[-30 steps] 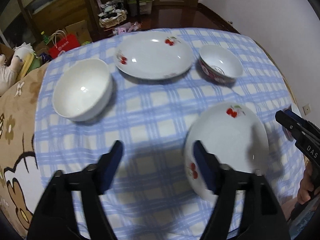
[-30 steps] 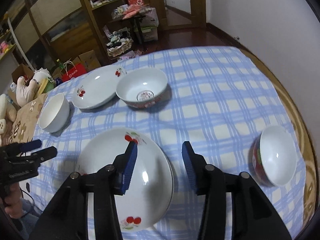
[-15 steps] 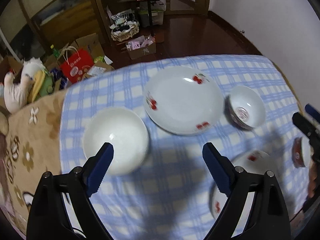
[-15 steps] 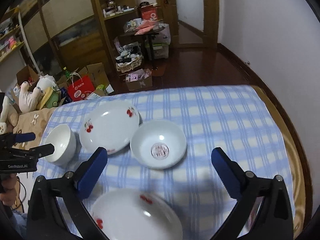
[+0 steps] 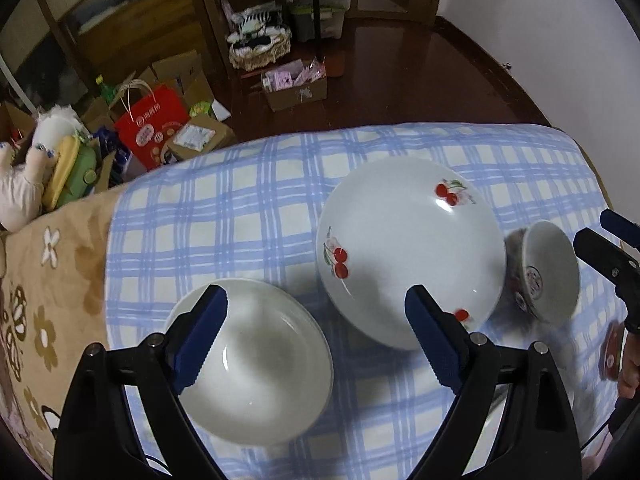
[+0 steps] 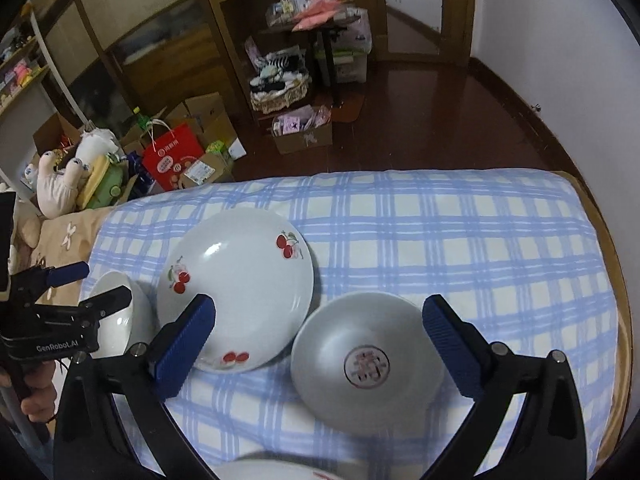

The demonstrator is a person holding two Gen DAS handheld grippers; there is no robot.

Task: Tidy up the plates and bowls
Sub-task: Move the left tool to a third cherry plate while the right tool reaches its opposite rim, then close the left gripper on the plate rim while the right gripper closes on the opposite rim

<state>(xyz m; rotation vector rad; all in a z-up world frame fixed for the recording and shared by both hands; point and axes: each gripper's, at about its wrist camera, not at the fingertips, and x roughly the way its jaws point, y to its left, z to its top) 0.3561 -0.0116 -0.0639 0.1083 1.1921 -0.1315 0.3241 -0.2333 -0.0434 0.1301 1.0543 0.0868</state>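
Both grippers are hanging wide open, nothing in them. Left gripper (image 5: 316,336) is hovering over the plain white bowl (image 5: 256,364), cherry plate (image 5: 408,248) sitting at its 1 o'clock. Right gripper (image 6: 320,344) is framing the red-stamped bowl (image 6: 366,364) on the blue checked tablecloth (image 6: 460,240).

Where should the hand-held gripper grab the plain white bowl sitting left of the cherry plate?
Probably the plain white bowl by its rim, from above, one finger inside and one outside the wall. It sits upright and empty, and its left edge is clear of the cherry plate.
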